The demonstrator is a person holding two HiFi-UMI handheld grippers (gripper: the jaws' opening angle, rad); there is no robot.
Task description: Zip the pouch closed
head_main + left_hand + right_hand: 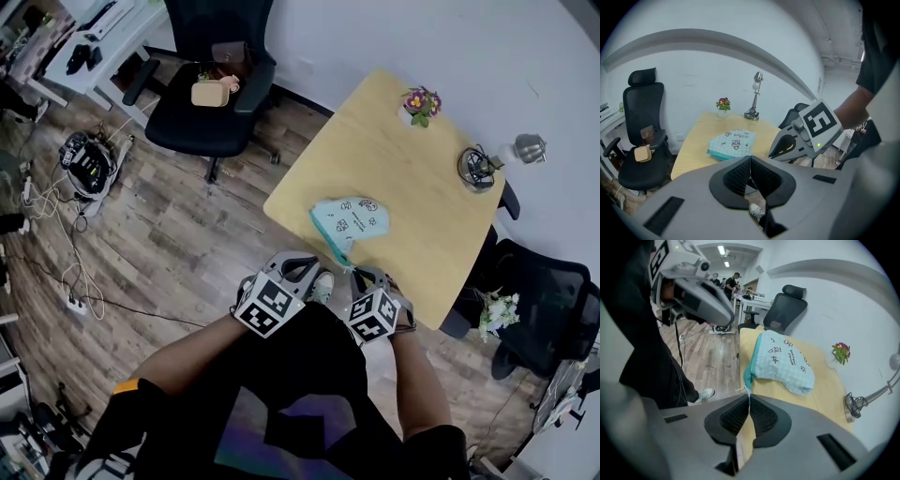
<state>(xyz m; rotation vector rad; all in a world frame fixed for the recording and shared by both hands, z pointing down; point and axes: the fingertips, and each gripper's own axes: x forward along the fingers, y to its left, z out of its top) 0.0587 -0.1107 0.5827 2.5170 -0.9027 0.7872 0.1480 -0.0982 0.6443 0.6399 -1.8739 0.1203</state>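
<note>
A light blue checked pouch (349, 223) with small cartoon prints lies near the front edge of the wooden table (412, 178). Its teal zip edge (748, 369) faces me. My right gripper (749, 396) points steeply down at the near end of that zip, its jaws shut with the small white zipper pull (742, 390) caught at their tips. In the head view the right gripper (360, 272) sits at the pouch's near corner. My left gripper (302, 266) hangs beside it, just off the table edge, shut and empty (750, 159). From there the pouch (732, 142) lies ahead.
A small flower pot (421, 103) and a desk lamp (483, 167) stand at the table's far side. A black office chair (211, 84) carrying a tan object is at the back left, more chairs (534, 300) at the right. Cables and gear (84, 169) lie on the floor.
</note>
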